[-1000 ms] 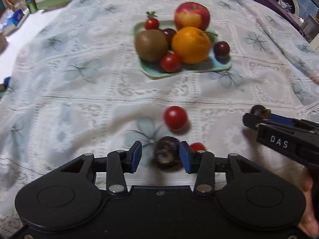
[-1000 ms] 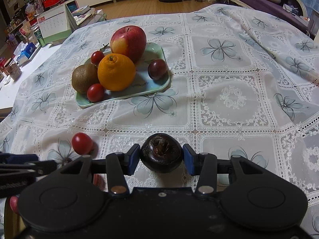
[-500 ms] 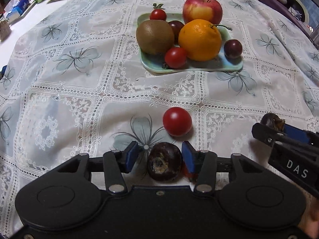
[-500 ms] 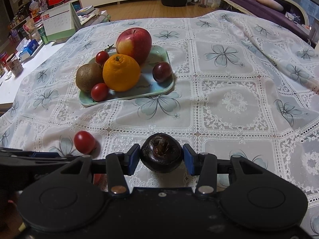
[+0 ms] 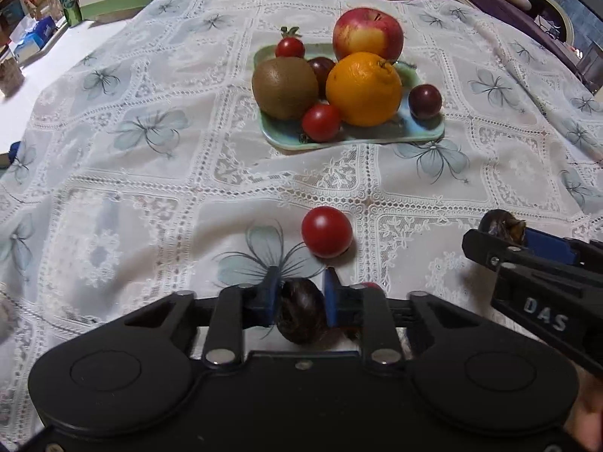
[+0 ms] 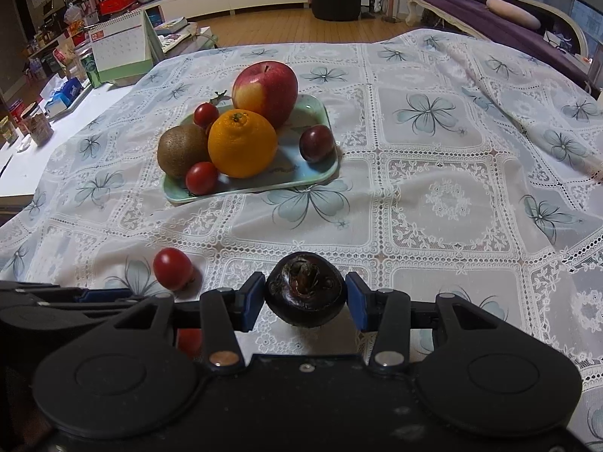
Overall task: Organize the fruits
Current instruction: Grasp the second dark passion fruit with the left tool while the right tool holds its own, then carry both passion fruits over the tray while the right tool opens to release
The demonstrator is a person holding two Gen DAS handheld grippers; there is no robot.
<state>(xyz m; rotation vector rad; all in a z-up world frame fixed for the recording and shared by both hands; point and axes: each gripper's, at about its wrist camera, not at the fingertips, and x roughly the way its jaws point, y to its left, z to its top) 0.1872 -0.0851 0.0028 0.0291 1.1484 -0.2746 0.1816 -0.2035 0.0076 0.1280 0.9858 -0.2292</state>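
A pale green plate point(image 5: 426, 133) point(image 6: 309, 179) holds an apple point(image 5: 367, 34), an orange point(image 5: 363, 88), a kiwi point(image 5: 284, 86), cherry tomatoes and dark round fruits. My left gripper point(image 5: 299, 295) is shut on a dark brown water chestnut point(image 5: 301, 314). A loose cherry tomato point(image 5: 326, 231) point(image 6: 172, 268) lies on the cloth just ahead of it; another red tomato point(image 5: 371, 285) peeks from behind the right finger. My right gripper point(image 6: 305, 295) is shut on a second dark chestnut point(image 6: 305, 293), held above the cloth. It shows at the right of the left wrist view point(image 5: 505, 231).
A white lace tablecloth point(image 6: 444, 203) with blue flowers covers the table. A desk calendar point(image 6: 120, 51), a tissue box and cans stand at the far left edge. A purple sofa point(image 6: 490, 22) is beyond the table at the right.
My left gripper has closed on the dark chestnut and tilted up, so the plate and room show more. The right gripper still holds its chestnut, raised slightly.
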